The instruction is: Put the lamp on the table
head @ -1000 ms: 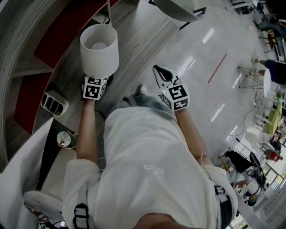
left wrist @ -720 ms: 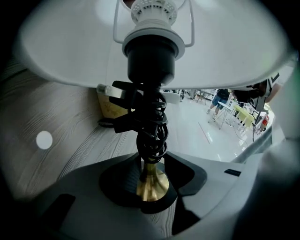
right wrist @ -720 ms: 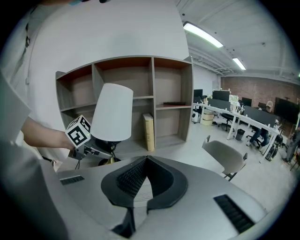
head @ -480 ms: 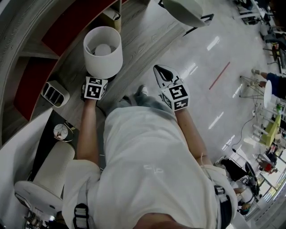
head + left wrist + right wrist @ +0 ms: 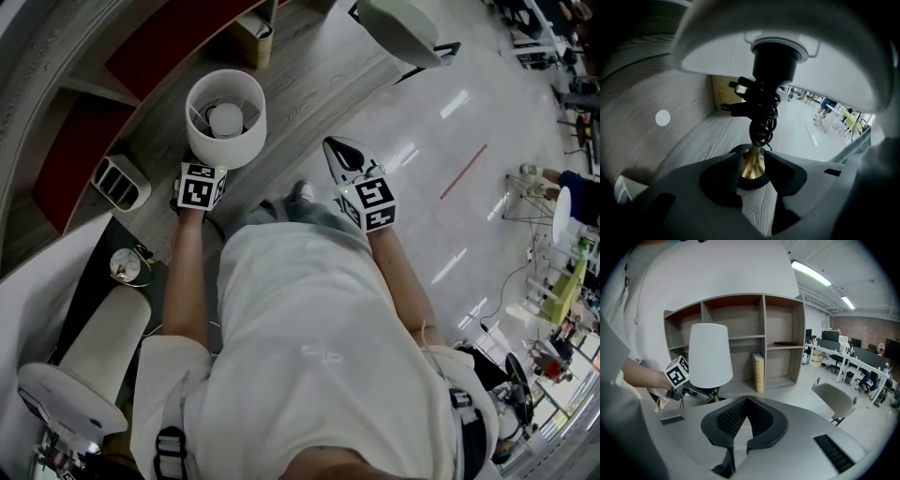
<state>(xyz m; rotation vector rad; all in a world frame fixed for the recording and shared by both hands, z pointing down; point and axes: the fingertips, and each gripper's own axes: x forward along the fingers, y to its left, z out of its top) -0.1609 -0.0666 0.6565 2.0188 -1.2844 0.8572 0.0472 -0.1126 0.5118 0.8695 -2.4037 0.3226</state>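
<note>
Your left tool [image 5: 752, 164] is shut tight on the lamp [image 5: 225, 117]. In the left gripper view its two dark jaws press on the thin gold stem [image 5: 753, 157], one on each side, just above the round black base [image 5: 751, 180]. A black cord [image 5: 761, 119] is wound in loops around the stem, under the black bulb holder. The big white shade [image 5: 834, 70] spreads out over the top of that view.

From the head view you look down into the open top of the shade and see the round bulb [image 5: 226, 119] inside. The lamp stands up straight, right in front of your left hand. It is over the gray wood floor [image 5: 309, 80], next to the tall wood shelf [image 5: 740, 333]. You cannot tell if the base touches the wood or hangs just over it.

Your right tool [image 5: 746, 399] holds nothing. Its two jaws are together and meet at the tips. It is out in front of you on your right, well apart from the lamp, over the shiny pale floor [image 5: 412, 178].

The right gripper view looks across at the lamp and at the marker cube [image 5: 677, 371] on your left tool. A thin yellow book [image 5: 759, 372] stands up in the bottom of the shelf, to the right of the lamp. A gray chair [image 5: 833, 401] sits on the far right.
</note>
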